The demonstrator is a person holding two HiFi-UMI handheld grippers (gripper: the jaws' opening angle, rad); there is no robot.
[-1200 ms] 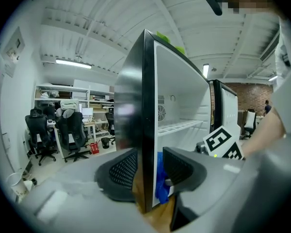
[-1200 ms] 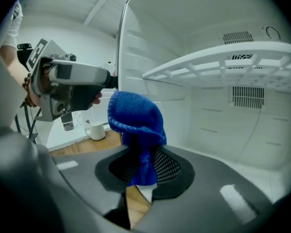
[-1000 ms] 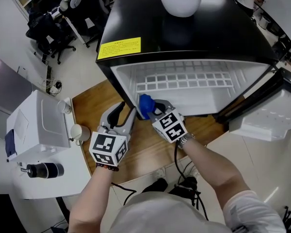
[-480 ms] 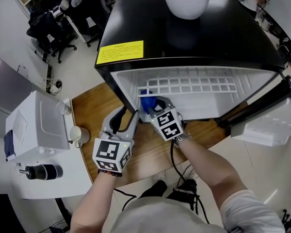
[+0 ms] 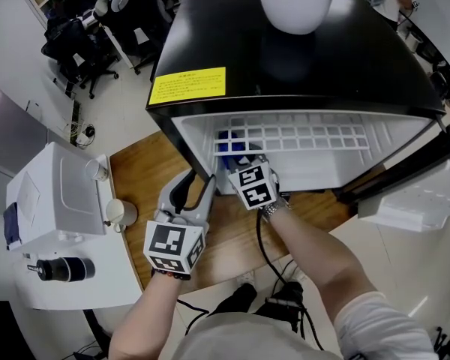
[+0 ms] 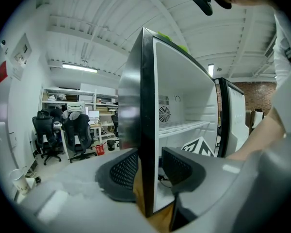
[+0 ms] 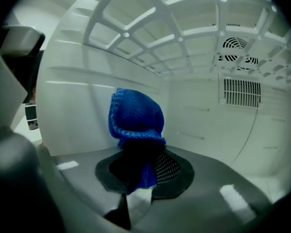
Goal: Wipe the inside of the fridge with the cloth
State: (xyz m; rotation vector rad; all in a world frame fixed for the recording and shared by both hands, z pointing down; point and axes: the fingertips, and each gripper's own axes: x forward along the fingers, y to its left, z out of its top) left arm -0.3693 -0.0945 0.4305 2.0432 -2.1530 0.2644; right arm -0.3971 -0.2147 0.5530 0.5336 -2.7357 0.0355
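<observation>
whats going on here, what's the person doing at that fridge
A person is working at an open black fridge with a gripper in each hand. The right gripper is shut on a blue cloth and holds it inside the fridge, under the white wire shelf, close to the left inner wall. The left gripper sits at the fridge's front left wall edge, jaws either side of it; whether they clamp it is unclear.

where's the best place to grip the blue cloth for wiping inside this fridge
By its bunched lower end, coming in through the fridge's open front. The right gripper is shut on the blue cloth just there. The folded bulk stands clear above the jaws, so a soft wad is free to press on the fridge walls, probably without the jaws scraping them.
</observation>
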